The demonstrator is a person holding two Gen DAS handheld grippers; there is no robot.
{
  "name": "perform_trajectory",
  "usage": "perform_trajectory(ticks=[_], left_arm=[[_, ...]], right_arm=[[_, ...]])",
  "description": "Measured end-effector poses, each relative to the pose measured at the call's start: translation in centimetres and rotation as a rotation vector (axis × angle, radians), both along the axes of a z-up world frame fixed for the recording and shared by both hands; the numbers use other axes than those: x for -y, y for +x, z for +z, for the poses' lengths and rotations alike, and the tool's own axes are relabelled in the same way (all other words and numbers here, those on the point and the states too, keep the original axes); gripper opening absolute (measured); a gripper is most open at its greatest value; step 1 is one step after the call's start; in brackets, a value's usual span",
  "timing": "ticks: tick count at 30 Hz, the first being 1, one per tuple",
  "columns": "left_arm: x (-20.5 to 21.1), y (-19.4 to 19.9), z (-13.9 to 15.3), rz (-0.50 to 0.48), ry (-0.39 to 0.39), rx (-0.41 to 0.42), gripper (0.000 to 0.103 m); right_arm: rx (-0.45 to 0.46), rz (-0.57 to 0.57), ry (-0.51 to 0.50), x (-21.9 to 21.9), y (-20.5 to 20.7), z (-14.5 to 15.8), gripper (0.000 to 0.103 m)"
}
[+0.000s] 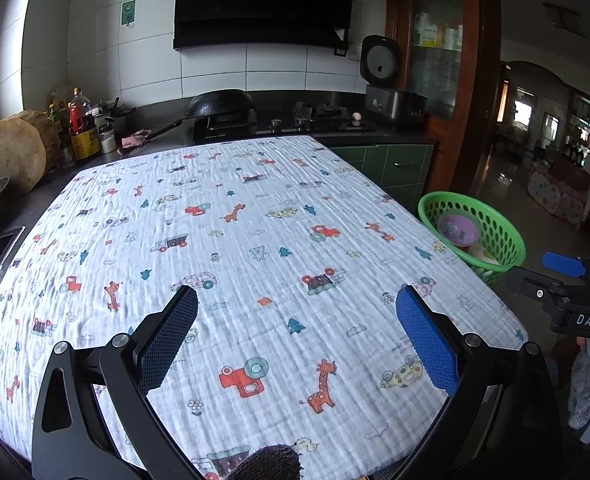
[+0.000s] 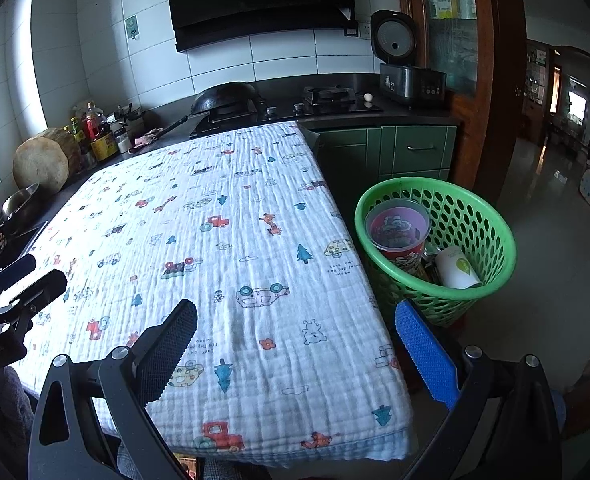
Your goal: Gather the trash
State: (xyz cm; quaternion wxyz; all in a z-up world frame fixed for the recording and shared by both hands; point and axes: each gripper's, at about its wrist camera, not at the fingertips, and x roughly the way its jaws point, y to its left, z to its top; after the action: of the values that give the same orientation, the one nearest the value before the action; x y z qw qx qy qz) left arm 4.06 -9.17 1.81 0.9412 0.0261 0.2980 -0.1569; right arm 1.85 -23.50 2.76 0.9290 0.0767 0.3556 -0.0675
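Observation:
A green plastic basket (image 2: 491, 216) stands on the floor at the table's right side; it also shows in the left wrist view (image 1: 507, 232). Inside lie a red and purple noodle cup (image 2: 397, 234) and a white paper cup (image 2: 457, 268). The table carries a white cloth (image 1: 255, 240) printed with cars and giraffes, with no trash seen on it. My left gripper (image 1: 297, 308) is open and empty above the cloth's near part. My right gripper (image 2: 295, 320) is open and empty above the table's near right edge, left of the basket.
A dark kitchen counter (image 1: 175, 136) runs behind the table with a wok (image 1: 221, 104), a gas stove (image 1: 319, 114), an egg (image 1: 357, 117), a rice cooker (image 1: 391, 96), bottles (image 1: 81, 124) and a wooden chopping block (image 1: 13, 156). Green cabinets (image 2: 415, 152) and a doorway stand at the right.

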Motion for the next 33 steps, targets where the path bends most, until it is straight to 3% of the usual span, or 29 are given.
perform_trajectory(ticks=[33], left_arm=[[-0.15, -0.22, -0.31, 0.007, 0.006, -0.001, 0.098]], right_arm=[[0.004, 0.014, -0.002, -0.39, -0.22, 0.22, 0.096]])
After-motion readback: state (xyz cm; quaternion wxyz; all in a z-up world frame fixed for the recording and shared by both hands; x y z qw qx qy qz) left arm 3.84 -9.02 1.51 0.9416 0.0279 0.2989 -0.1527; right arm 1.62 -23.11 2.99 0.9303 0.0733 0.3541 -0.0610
